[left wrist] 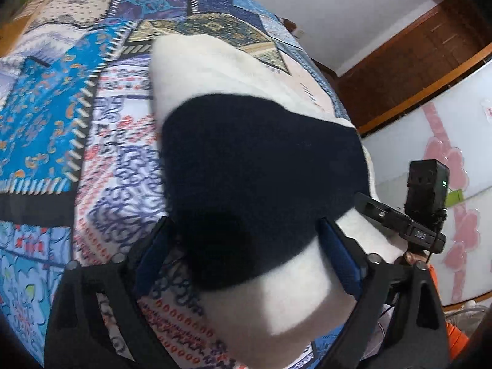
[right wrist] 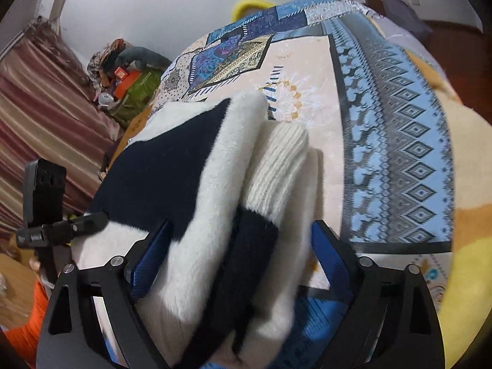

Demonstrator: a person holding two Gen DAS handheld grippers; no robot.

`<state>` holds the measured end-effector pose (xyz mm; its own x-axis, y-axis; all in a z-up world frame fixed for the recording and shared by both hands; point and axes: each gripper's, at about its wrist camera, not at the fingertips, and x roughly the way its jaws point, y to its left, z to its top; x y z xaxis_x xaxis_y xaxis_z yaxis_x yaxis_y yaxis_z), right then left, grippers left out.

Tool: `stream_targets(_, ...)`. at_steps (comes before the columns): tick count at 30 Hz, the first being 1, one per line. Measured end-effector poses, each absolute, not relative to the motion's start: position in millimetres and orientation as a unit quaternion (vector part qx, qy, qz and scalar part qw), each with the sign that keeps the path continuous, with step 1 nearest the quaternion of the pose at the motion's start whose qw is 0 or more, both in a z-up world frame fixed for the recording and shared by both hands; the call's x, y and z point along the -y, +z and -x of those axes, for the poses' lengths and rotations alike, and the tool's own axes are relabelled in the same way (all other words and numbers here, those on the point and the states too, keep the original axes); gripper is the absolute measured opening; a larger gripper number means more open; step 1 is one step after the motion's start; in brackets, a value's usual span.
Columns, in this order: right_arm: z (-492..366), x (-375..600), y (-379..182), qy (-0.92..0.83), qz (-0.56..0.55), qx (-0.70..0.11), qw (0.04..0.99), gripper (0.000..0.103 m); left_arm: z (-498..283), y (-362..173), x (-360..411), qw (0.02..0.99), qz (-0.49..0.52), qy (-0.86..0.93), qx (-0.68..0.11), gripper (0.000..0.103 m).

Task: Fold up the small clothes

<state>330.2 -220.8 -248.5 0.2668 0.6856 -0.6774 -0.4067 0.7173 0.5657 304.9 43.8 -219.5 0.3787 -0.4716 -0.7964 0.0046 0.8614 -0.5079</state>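
Fuzzy white-and-navy knitwear fills both views: a small sweater (left wrist: 246, 166) lying on a patchwork-print bedspread (left wrist: 46, 117).

Left wrist view: the left gripper (left wrist: 246, 255) reaches over the garment with its blue-padded fingers (left wrist: 339, 258) spread wide, one on each side of a large navy patch. The fabric runs between them and over the gripper's base, but the pads stand apart from each other and I cannot tell whether either one presses the cloth; nothing is pinched. The sweater's white part stretches away up the bed and also drapes down close to the camera. At the right edge, part of the right gripper (left wrist: 399, 221) shows, with a black camera block mounted on it, just beside the garment's white edge. Behind it is a white cupboard door with pink flower stickers (left wrist: 452, 166) and a brown wooden frame (left wrist: 415, 61).

Right wrist view: the right gripper (right wrist: 243, 255) is likewise splayed, its blue pads (right wrist: 332, 258) on both sides of a bunched bundle of the sweater (right wrist: 190, 184), not squeezing it. A ribbed white cuff (right wrist: 283, 166) with a navy band lies on top of the folds, pointing up the bed. The bedspread (right wrist: 399, 153) here shows a cream panel and a blue-grey diamond border. The other gripper (right wrist: 58, 230) appears at the left edge beside the garment. Beyond are a striped reddish curtain (right wrist: 40, 123) and a pile of clutter (right wrist: 123, 73) by the wall.
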Motion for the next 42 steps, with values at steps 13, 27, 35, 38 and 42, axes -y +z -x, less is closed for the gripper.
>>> stream_targets(13, -312.1, 212.3, -206.8, 0.355, -0.113, -0.458, 0.807, 0.039, -294.7, -178.8, -42.6, 0.826, 0.197, -0.147, -0.507, 0.055)
stream_targets(27, -299.1, 139.0, -124.5, 0.394, -0.074, -0.369, 0.839, 0.039, -261.0, -95.8, -127.3, 0.878, 0.200, -0.116, -0.419, 0.055)
stream_targets(35, -311.8, 83.1, -165.3, 0.402, -0.061, -0.419, 0.812, 0.039, -257.2, -157.0, -177.4, 0.847, 0.246, -0.090, -0.462, 0.055)
stream_targets(38, -316.4, 71.7, -188.0, 0.399, -0.058, -0.448, 0.798, 0.039, -258.9, -191.5, -188.5, 0.828, 0.261, -0.083, -0.490, 0.055)
stream_targets(42, -320.1, 70.1, -211.3, 0.389, -0.057, -0.464, 0.794, 0.043, -258.6, -224.5, -201.1, 0.812, 0.293, -0.092, -0.496, 0.063)
